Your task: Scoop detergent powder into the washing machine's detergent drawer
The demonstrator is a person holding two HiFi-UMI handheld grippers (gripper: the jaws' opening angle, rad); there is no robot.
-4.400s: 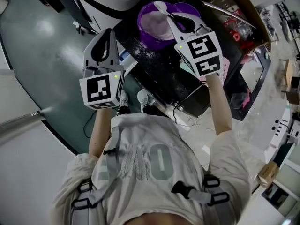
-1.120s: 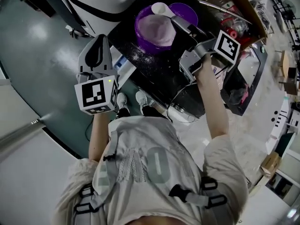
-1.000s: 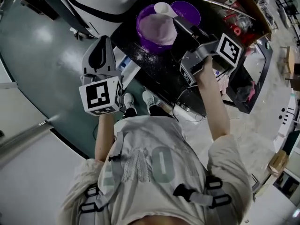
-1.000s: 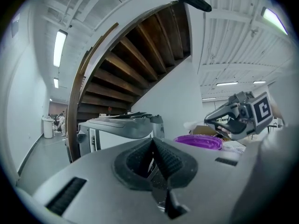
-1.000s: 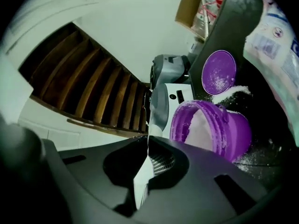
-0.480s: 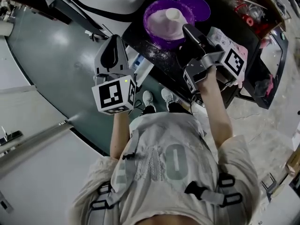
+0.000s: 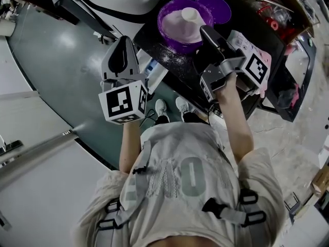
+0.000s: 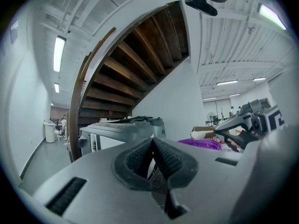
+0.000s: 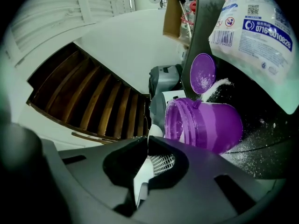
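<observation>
Right gripper (image 9: 147, 141) is clamped on the handle of the scoop (image 7: 191, 15), whose bowl sits at the powder in the open tub (image 7: 181, 30) on the table (image 7: 172, 73). Left gripper (image 8: 153, 141) is closed w/ nothing in it, held off the table edge, w/ the machine (image 8: 122, 133) ahead of it. Status: early stage, by the look of it. Pickup is in hand, carry and tip into the drawer are left, and the drawer shows in no view.

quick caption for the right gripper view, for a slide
Right gripper shut on the handle of a white scoop, next to the purple tub, powder spilled on the black top.
</observation>
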